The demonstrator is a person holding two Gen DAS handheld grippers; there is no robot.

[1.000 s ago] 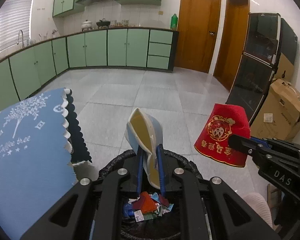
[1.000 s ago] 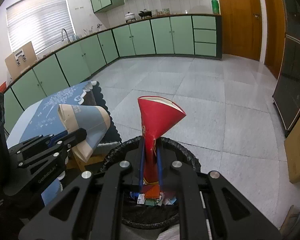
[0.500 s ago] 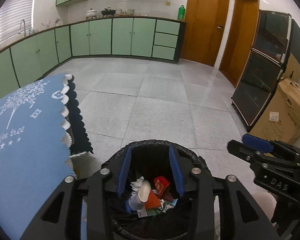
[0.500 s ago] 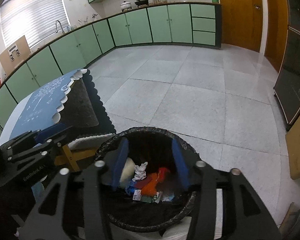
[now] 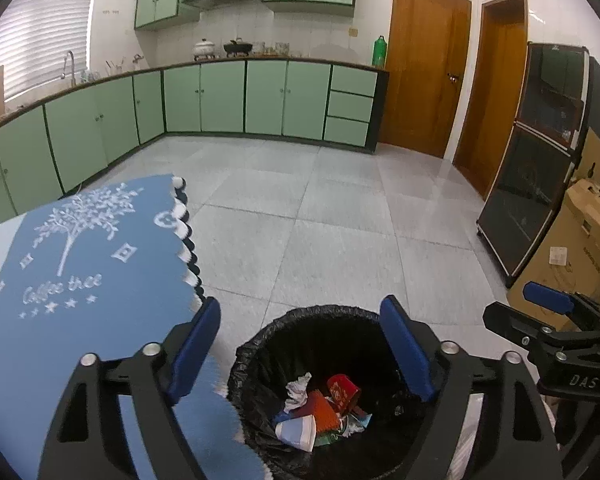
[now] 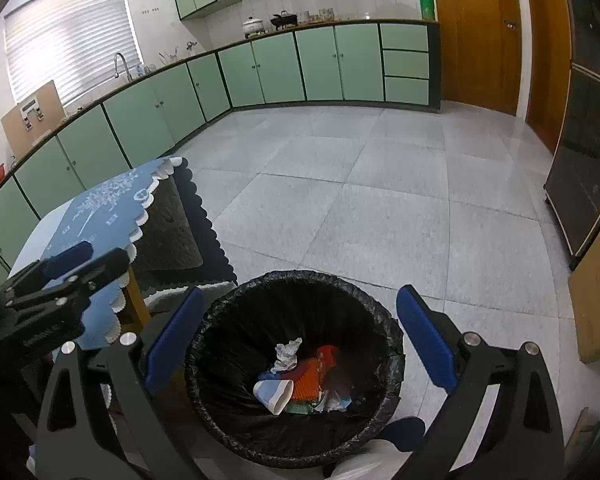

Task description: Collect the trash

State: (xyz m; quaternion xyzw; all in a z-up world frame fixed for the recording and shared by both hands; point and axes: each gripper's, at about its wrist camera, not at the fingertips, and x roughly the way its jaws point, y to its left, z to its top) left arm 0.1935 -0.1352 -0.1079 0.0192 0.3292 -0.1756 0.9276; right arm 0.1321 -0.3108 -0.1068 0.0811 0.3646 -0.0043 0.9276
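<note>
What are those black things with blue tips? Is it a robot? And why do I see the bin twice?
It isn't a robot. A person holds two grabbing tools, one in each hand, and each has a small camera looking along its two fingers. That is why there are two pictures.

One picture comes from the left hand-held gripper, the other from the right hand-held gripper. The blue tips are soft pads on the fingers. Both tools are wide open and hold nothing.

Below them stands a trash bin lined with a black bag. Inside lie a blue-and-white paper cup, a red paper cup, a crumpled white paper and other scraps.

Beside the bin is a table with a blue tablecloth. In each picture you can also see the other tool at the edge.
</note>
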